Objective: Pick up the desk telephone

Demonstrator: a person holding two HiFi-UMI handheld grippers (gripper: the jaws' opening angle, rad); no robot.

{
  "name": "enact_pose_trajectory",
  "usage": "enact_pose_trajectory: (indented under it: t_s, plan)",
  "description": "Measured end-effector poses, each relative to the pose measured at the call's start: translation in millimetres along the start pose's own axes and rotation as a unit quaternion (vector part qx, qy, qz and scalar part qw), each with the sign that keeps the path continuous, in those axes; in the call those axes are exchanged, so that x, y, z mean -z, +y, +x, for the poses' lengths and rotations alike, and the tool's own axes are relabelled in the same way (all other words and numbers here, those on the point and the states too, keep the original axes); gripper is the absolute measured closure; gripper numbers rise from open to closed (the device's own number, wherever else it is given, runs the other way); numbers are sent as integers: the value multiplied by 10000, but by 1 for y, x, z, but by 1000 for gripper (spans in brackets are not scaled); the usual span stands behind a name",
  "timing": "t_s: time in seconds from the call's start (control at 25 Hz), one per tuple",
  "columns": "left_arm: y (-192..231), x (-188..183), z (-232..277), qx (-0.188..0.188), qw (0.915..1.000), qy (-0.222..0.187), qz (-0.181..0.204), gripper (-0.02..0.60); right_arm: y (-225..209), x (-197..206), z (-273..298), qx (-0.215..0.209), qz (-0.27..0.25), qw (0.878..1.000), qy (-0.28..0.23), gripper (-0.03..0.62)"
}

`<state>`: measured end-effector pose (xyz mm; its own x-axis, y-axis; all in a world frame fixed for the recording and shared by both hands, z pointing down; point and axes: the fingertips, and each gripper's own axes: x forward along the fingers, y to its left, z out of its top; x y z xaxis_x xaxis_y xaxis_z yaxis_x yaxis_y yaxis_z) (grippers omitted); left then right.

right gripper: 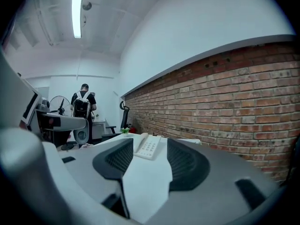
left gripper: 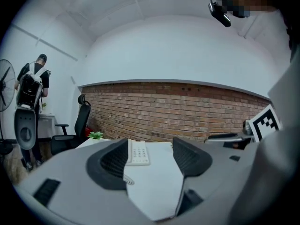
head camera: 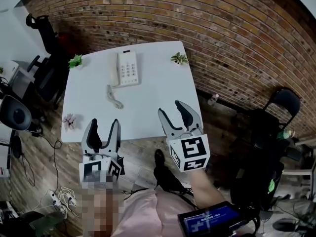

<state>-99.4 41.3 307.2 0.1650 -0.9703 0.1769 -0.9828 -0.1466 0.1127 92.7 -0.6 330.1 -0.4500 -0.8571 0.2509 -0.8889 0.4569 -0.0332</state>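
A: White table (head camera: 148, 98) is carrying everything. What is sitting at its near edge?

B: Both grippers. The left gripper (head camera: 105, 123) is hovering just off the table's near edge, and the right gripper (head camera: 170, 108) is hanging over that edge. Each is standing partly open, gripping nothing.

A: And farther across the table?

B: A coiled cord (head camera: 114, 97) is lying near the table's middle. The desk telephone (head camera: 127, 69) is resting flat toward the table's far edge, untouched. A brick wall (head camera: 197, 23) is rising beyond the table.

A: Which step, then?

B: Approach, I'm judging. Next, the grippers are going to need to reach across the table and bracket the telephone's sides before closing.
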Motion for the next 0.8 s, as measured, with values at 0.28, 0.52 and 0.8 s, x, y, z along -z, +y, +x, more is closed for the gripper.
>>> enact_pose_trajectory:
  t_s: [0.28,0.52,0.8]
  plan:
    - [8,-13,77,-20,10000,28,10,275,-39,-16,69,-66,4,10000,10,362]
    - [22,-47,114,-133,9996,-235,32,273,-57,-52,112,-123,-83,9997,-180,362]
    - [42,-78,133,-252,9982,-542,34,273,-57,-88,140,-188,-235,9986,-429,361]
